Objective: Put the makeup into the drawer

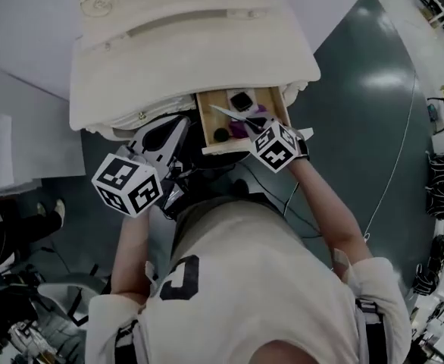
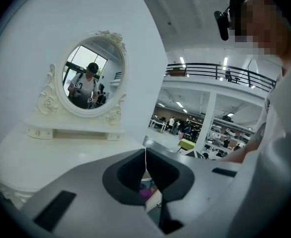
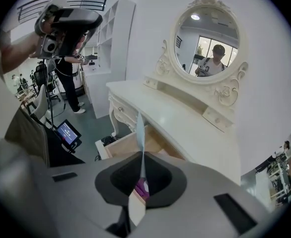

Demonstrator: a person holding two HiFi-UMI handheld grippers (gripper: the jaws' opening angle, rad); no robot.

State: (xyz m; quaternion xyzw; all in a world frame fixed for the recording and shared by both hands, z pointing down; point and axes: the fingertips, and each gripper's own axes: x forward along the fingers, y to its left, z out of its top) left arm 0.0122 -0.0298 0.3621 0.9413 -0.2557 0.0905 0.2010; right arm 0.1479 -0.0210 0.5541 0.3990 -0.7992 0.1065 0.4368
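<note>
head view: steeply down over dressing table [image 1: 192,51] | left, right gripper views: near, facing mirror [image 2: 89,78] | shared: open drawer [image 1: 205,120]

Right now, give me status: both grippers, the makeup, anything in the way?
Left gripper shut, empty. Right gripper shut, empty, over the open drawer. Makeup lying inside the drawer. No obstruction seen.
</note>
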